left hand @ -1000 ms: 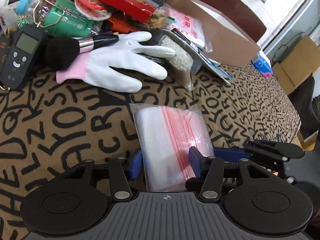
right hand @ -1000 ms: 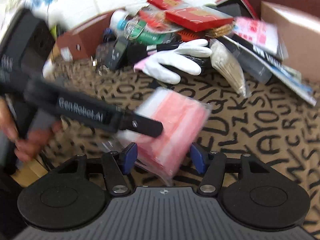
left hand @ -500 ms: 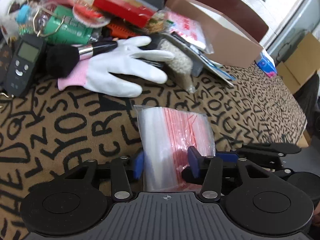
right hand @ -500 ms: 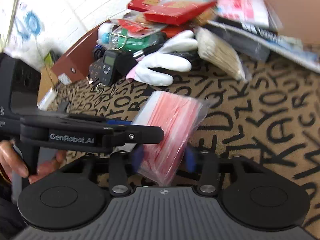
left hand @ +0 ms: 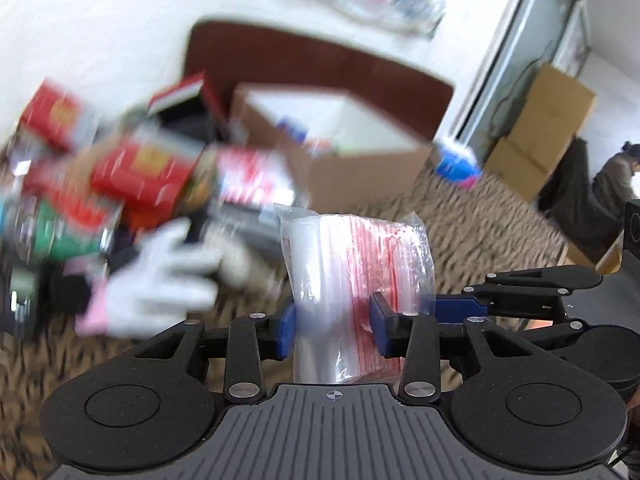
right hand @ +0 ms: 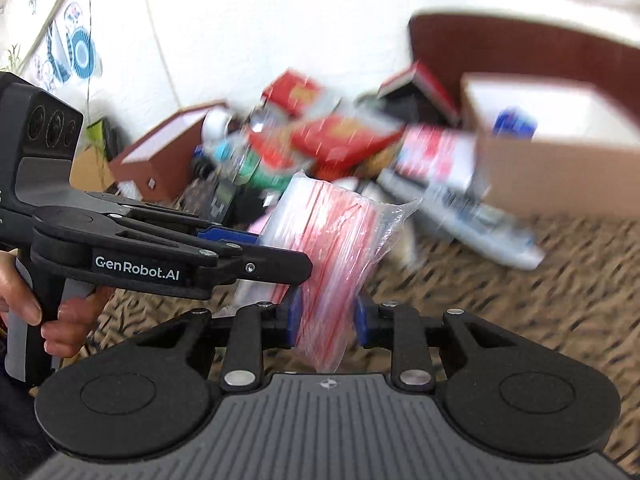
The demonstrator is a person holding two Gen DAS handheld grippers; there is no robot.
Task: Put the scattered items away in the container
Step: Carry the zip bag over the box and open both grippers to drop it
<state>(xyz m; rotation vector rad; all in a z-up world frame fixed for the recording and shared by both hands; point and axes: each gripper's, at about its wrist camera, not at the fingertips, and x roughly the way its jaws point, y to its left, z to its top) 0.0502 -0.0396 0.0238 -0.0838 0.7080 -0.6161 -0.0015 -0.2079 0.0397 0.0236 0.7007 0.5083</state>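
A: Entry. Left gripper (left hand: pixel 332 320): blue pads pressed on a pack of zip bags (left hand: pixel 352 264), clear plastic with red strips. Jaws have just been closing, pack between them. Pack stands nearly upright, top bulging above the pads.

B: Right gripper (right hand: pixel 326 316) likewise. Its pads squeeze the same pack from the other side, tilted, red strips facing the camera. Jaws narrow, also just closing. Pack is clear of the patterned tablecloth (left hand: pixel 460 220).

A: Surroundings, left view, heavily blurred. White glove (left hand: pixel 168 272) with pink cuff lies on the cloth, left of the pack. Behind it a heap: red boxes (left hand: pixel 140 176), something green (left hand: pixel 64 236), dark items I cannot resolve.

B: Open cardboard box (left hand: pixel 352 148) sits behind the pack, white inside, something blue within. The heap is just beside its left wall. A flat packet (right hand: pixel 460 204) leans at its near corner in the right view.

A: Obstruction: in the right view the left gripper's black arm crosses in front of the pack's left edge; a hand (right hand: pixel 52 320) grips its handle.

B: Background: brown chair back (left hand: pixel 320 64), stacked cartons (left hand: pixel 540 132) by the door, a seated person far right.
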